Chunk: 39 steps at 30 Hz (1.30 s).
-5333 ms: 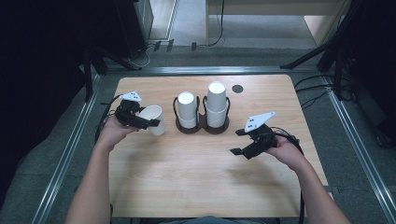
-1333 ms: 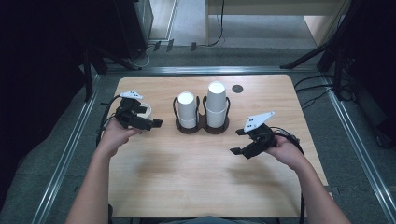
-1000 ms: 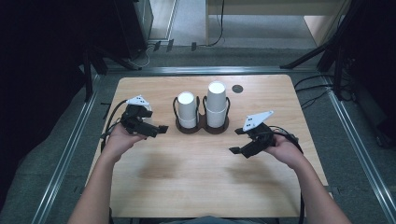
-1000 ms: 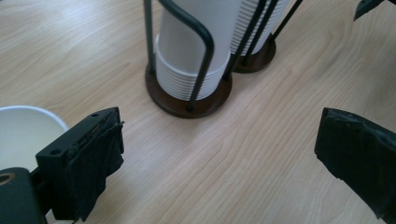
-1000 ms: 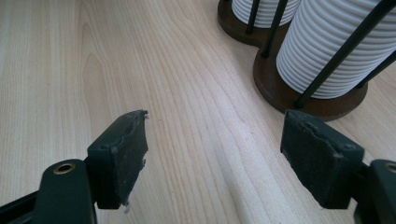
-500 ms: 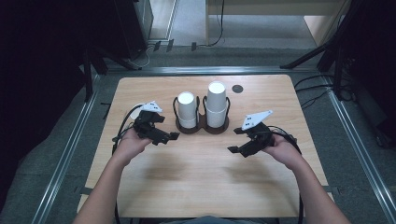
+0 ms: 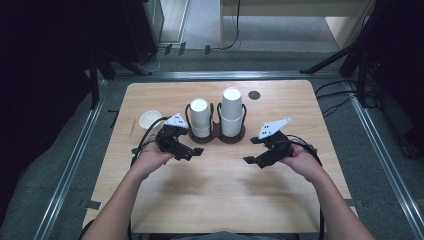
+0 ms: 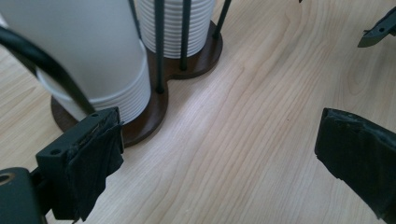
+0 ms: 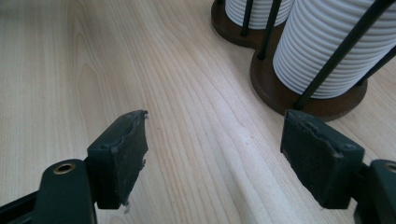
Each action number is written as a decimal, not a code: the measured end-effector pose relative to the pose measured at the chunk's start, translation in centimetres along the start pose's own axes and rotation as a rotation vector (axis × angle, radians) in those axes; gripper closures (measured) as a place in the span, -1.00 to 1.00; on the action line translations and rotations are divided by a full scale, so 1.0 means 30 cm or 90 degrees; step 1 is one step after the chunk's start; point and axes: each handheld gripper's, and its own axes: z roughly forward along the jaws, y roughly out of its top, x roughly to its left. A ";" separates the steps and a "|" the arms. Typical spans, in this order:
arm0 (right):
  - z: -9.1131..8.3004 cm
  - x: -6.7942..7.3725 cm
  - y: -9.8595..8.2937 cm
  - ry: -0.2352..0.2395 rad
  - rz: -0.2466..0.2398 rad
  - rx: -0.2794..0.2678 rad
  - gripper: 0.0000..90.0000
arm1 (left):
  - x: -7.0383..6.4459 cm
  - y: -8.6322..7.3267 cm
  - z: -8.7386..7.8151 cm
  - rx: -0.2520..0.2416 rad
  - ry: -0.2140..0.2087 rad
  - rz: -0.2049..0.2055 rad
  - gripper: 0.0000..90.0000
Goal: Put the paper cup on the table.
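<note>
A dark wooden holder (image 7: 216, 136) stands at the table's middle with two stacks of white paper cups, a shorter left stack (image 7: 199, 117) and a taller right stack (image 7: 232, 111). A single white cup (image 7: 149, 120) stands upright to the holder's left. My left gripper (image 7: 192, 153) hovers open just in front of the left stack, with nothing between its jaws. Its own view shows the left gripper (image 8: 224, 158) beside the holder base (image 8: 154, 112). My right gripper (image 7: 251, 151) is open and empty, in front and right of the holder. The right gripper (image 9: 215, 154) faces the ribbed stack (image 9: 322, 51).
A small black disc (image 7: 254, 95) lies behind the holder at the right. Bare wooden table (image 7: 220, 195) stretches between the grippers and the near edge. Cables trail from both grippers. Metal rails and dark stands flank the table.
My left gripper has moved right and nearer the person, from the table's left side to the front of the holder, uncovering the single cup. The right gripper has barely shifted.
</note>
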 end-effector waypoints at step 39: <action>0.019 0.041 -0.001 -0.020 0.004 0.016 -0.49 | -0.129 0.066 0.150 0.020 -0.002 0.067 -0.97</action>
